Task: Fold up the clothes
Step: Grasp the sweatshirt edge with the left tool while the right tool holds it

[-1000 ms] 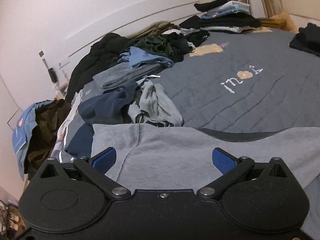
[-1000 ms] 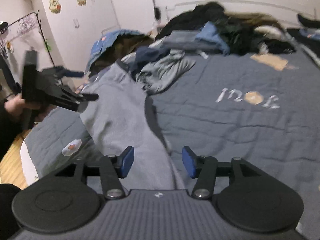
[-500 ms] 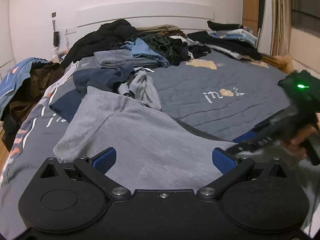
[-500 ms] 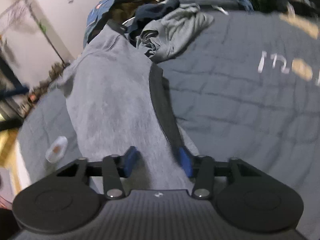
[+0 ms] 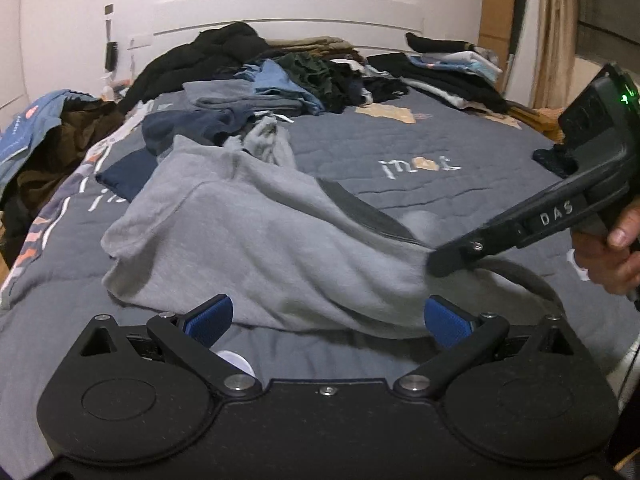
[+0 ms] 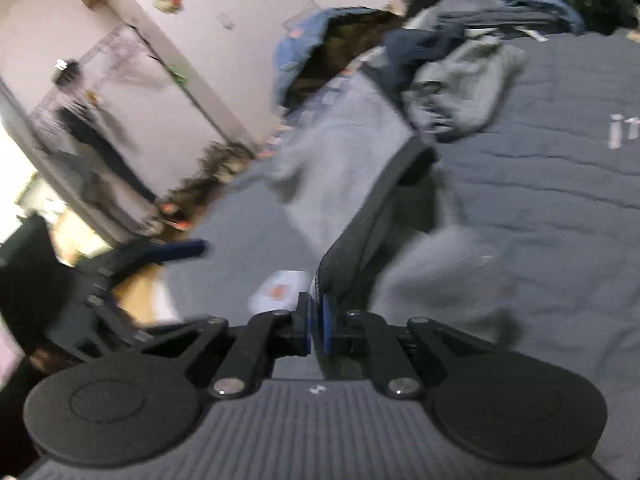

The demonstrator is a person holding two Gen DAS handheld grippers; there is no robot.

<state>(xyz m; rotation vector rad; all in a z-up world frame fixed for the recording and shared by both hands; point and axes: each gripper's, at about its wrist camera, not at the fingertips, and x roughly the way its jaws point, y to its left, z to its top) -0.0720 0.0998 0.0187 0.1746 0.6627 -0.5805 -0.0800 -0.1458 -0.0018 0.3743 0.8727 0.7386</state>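
Observation:
A grey sweatshirt (image 5: 260, 240) lies crumpled across the near part of the bed, and its right end is lifted. My right gripper (image 6: 316, 320) is closing tight, and its blue pads press on the sweatshirt's dark ribbed hem (image 6: 360, 232). In the left wrist view the same gripper (image 5: 440, 264) reaches in from the right, held by a hand (image 5: 612, 252). My left gripper (image 5: 328, 318) stands wide open just short of the sweatshirt's near edge, pressing on nothing. One of its blue-tipped fingers (image 6: 184, 249) shows blurred at the left of the right wrist view.
The bed has a grey-blue quilt (image 5: 440, 152) with a printed word. Loose clothes (image 5: 280, 76) are heaped along the headboard, with folded stacks (image 5: 452, 68) at the far right. More garments (image 5: 48, 140) hang off the left edge. A clothes rack (image 6: 100, 120) stands by the wall.
The right gripper's jaws went from open to shut on the sweatshirt's dark hem and raised that end. The left gripper swung round to face the bed head-on and stayed open.

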